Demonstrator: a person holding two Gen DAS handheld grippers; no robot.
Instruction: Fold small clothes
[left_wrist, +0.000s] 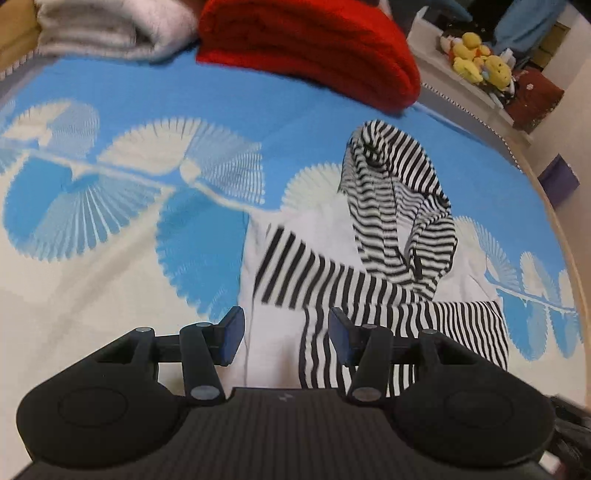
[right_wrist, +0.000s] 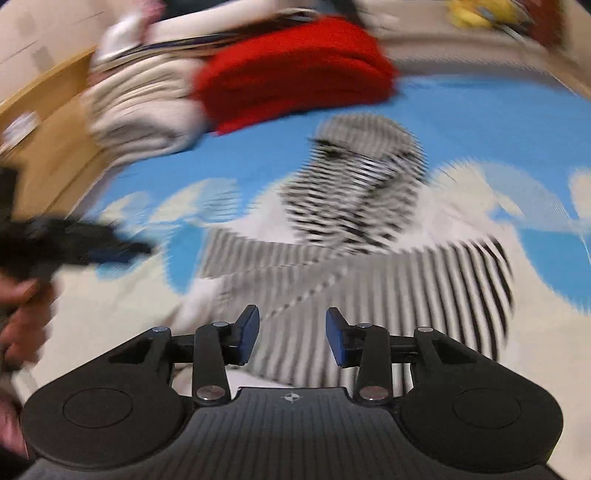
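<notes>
Left wrist view: a small black-and-white striped hoodie (left_wrist: 373, 266) lies on a blue and white patterned bed cover (left_wrist: 147, 206), hood up and both striped sleeves crossed over its white body. The left gripper (left_wrist: 286, 338) hovers above it, jaws partly apart and empty; the blurred right wrist view shows the right gripper (right_wrist: 291, 338) likewise empty. Sleeves look folded in; folding the body and hood appears left.
</notes>
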